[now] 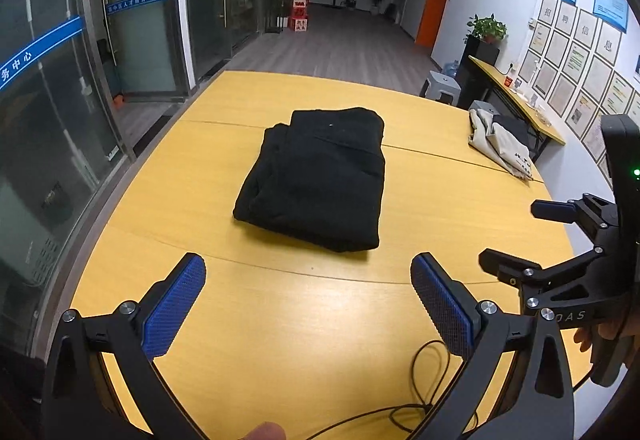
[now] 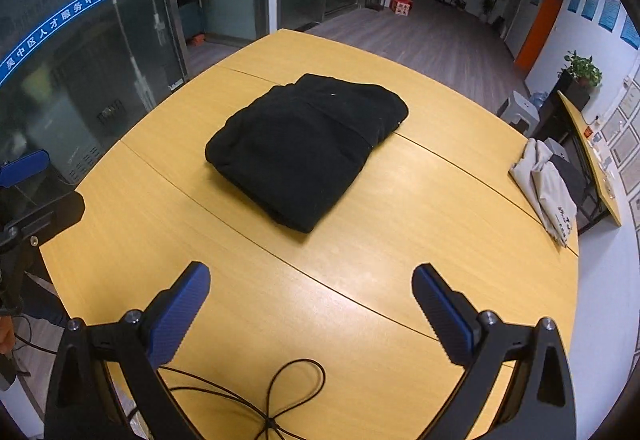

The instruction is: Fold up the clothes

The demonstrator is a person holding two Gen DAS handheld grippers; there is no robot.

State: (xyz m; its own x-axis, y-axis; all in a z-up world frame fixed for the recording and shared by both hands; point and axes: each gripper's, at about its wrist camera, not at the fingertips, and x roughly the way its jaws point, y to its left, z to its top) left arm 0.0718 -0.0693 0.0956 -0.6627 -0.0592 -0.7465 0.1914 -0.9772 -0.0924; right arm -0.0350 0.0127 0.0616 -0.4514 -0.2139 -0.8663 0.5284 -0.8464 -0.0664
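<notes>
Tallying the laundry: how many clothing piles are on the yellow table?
2: a folded black garment mid-table, and a beige-and-dark heap at the table's far right edge. How many pieces that heap holds is unclear.

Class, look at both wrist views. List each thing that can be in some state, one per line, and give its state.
Black garment: folded into a compact stack, lying on the table, untouched.
Beige garment: crumpled, unfolded, at the table's far right edge.
Left hand-held gripper: open, empty, above the table.
Right hand-held gripper: open, empty, above the table.
Black cable: loosely looped on the near table edge.
</notes>
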